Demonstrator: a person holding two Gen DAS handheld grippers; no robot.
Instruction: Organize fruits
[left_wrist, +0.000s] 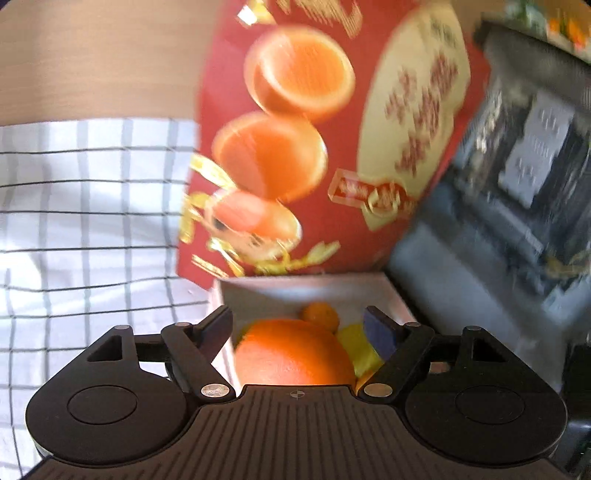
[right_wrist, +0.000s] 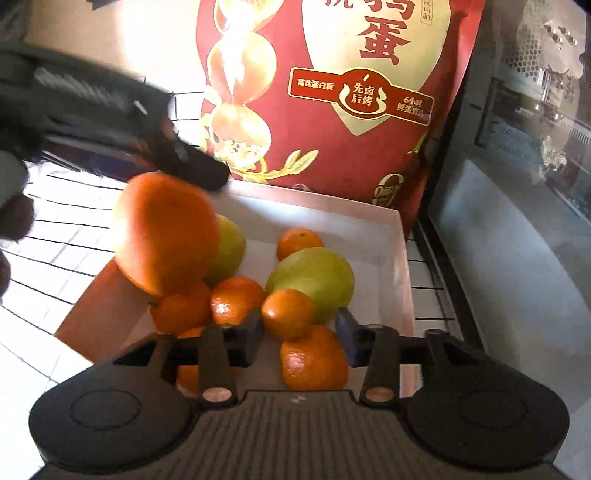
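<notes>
A large orange (left_wrist: 293, 352) sits between the fingers of my left gripper (left_wrist: 297, 325), above the near left corner of a shallow white box (left_wrist: 258, 291). In the right wrist view the same orange (right_wrist: 164, 232) hangs over the box's (right_wrist: 391, 236) left side with the left gripper's dark finger (right_wrist: 192, 166) against it. The box holds several small mandarins (right_wrist: 286, 314) and two green-yellow fruits (right_wrist: 314, 280). My right gripper (right_wrist: 299, 326) is open and empty, low over the box's near end.
A tall red snack bag (right_wrist: 343, 92) stands right behind the box. A dark glass-fronted appliance (right_wrist: 517, 184) stands to the right. The box rests on a white checked cloth (left_wrist: 85, 206).
</notes>
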